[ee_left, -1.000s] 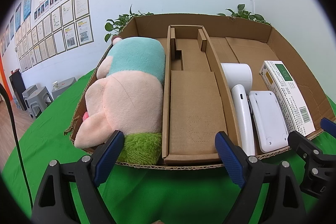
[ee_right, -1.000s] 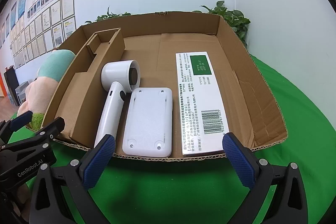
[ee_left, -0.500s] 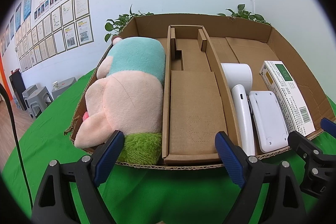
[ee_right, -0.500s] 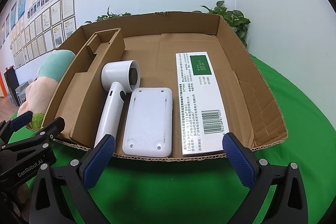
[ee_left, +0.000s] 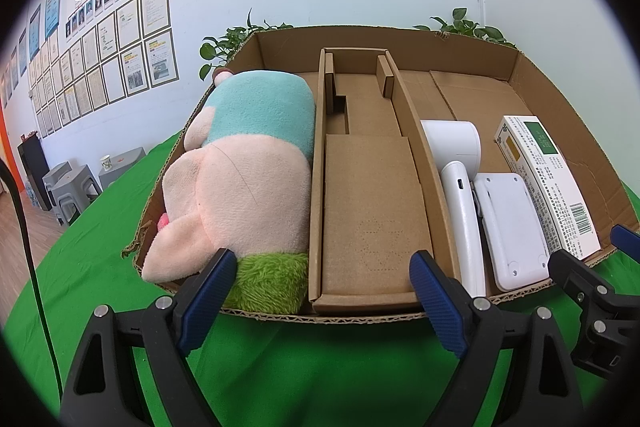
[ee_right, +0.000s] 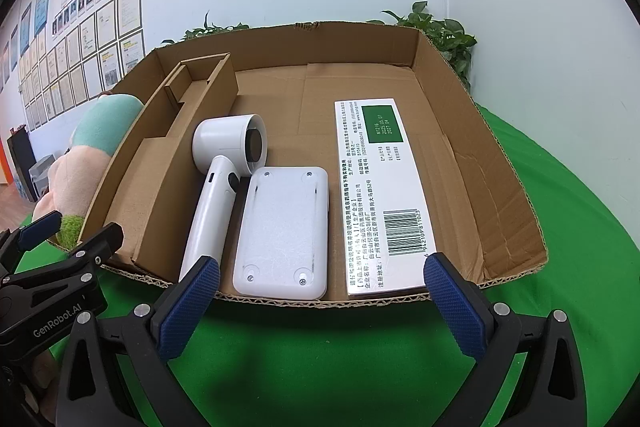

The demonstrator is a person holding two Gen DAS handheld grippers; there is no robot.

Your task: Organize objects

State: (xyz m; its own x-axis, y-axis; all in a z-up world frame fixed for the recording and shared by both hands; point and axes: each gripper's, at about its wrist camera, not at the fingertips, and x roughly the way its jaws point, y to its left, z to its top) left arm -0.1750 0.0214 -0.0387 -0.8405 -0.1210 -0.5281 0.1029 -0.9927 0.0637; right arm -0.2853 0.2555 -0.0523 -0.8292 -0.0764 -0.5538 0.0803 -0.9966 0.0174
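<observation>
A shallow cardboard box (ee_left: 532,75) (ee_right: 472,115) lies on a green cloth. Its left compartment holds a pink and teal plush toy (ee_left: 244,163) (ee_right: 96,143). The right compartment holds a white handheld fan (ee_right: 220,183) (ee_left: 460,187), a flat white device (ee_right: 284,231) (ee_left: 512,227) and a white and green medicine carton (ee_right: 380,195) (ee_left: 548,183), side by side. My left gripper (ee_left: 320,299) is open and empty in front of the box's near edge. My right gripper (ee_right: 320,303) is open and empty in front of the right compartment.
A folded cardboard insert (ee_left: 368,203) fills the box's middle. Green plants (ee_right: 444,35) stand behind the box against a white wall with framed papers (ee_left: 132,43). Grey stools (ee_left: 72,183) stand at the far left. Each gripper shows at the edge of the other's view.
</observation>
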